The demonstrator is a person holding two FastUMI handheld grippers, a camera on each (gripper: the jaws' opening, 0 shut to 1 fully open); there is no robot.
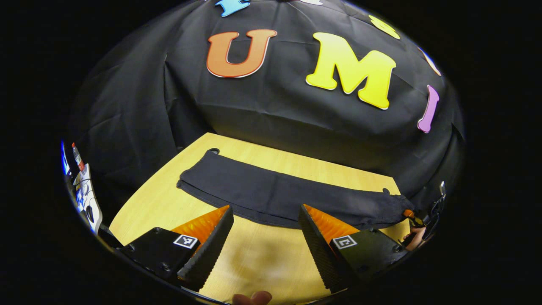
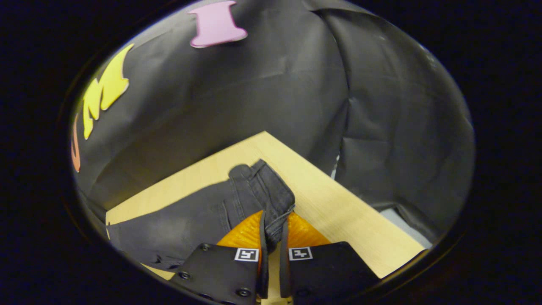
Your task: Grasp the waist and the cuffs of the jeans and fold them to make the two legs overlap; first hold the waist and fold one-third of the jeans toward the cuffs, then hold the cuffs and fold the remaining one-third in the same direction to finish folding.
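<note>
Jeans [image 1: 279,199] lie flat across the table [image 1: 161,203], legs look stacked already. Right gripper [image 2: 273,231] is clamped on the waist [image 2: 271,199]; left gripper [image 1: 264,231] hangs wide open near the cuffs w/ nothing in it. Prob the first third-fold: lift waist, carry it toward cuffs.

Left gripper [image 1: 266,228] fingers spread wide; right gripper [image 2: 273,231] fingers pinched together

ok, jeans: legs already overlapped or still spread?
Overlapped, as far as shows. The jeans lie as one narrow band along the table, thirds not yet folded. The right gripper pinches the waist; the left gripper is open.
</note>
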